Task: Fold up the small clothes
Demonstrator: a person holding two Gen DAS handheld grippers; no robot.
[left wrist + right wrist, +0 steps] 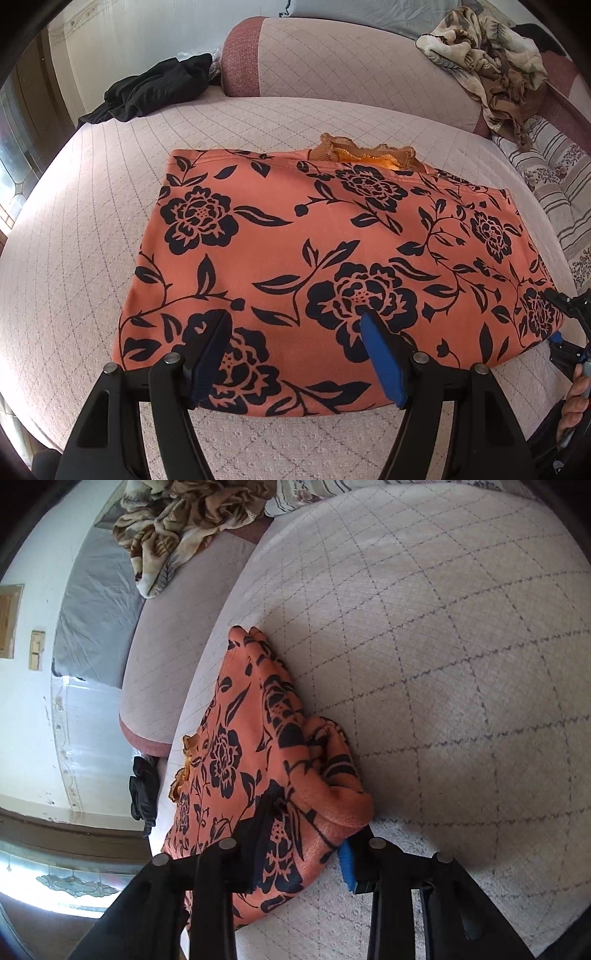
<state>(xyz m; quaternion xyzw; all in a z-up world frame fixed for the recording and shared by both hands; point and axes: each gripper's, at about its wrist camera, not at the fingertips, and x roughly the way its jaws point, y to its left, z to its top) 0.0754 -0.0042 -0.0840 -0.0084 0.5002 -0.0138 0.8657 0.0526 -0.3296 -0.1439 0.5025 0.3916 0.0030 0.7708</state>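
Observation:
An orange garment with black flowers (332, 258) lies folded flat on the quilted bed (92, 258), with an orange lace trim (365, 151) showing at its far edge. My left gripper (295, 321) hovers open over the garment's near edge, nothing between its blue pads. My right gripper (556, 317) is at the garment's right corner. In the right wrist view the gripper (314, 819) straddles the bunched edge of the garment (240, 775), one finger on top and the blue pad (347, 864) underneath. The jaws stand apart with cloth between them and no visible pinch.
A black heap of clothes (155, 92) lies at the bed's far left. A brown patterned blanket (491, 62) is crumpled on the pink bolster (332, 62) at the back. A striped floral pillow (554, 177) lies to the right. A person's hand (576, 406) holds the right gripper.

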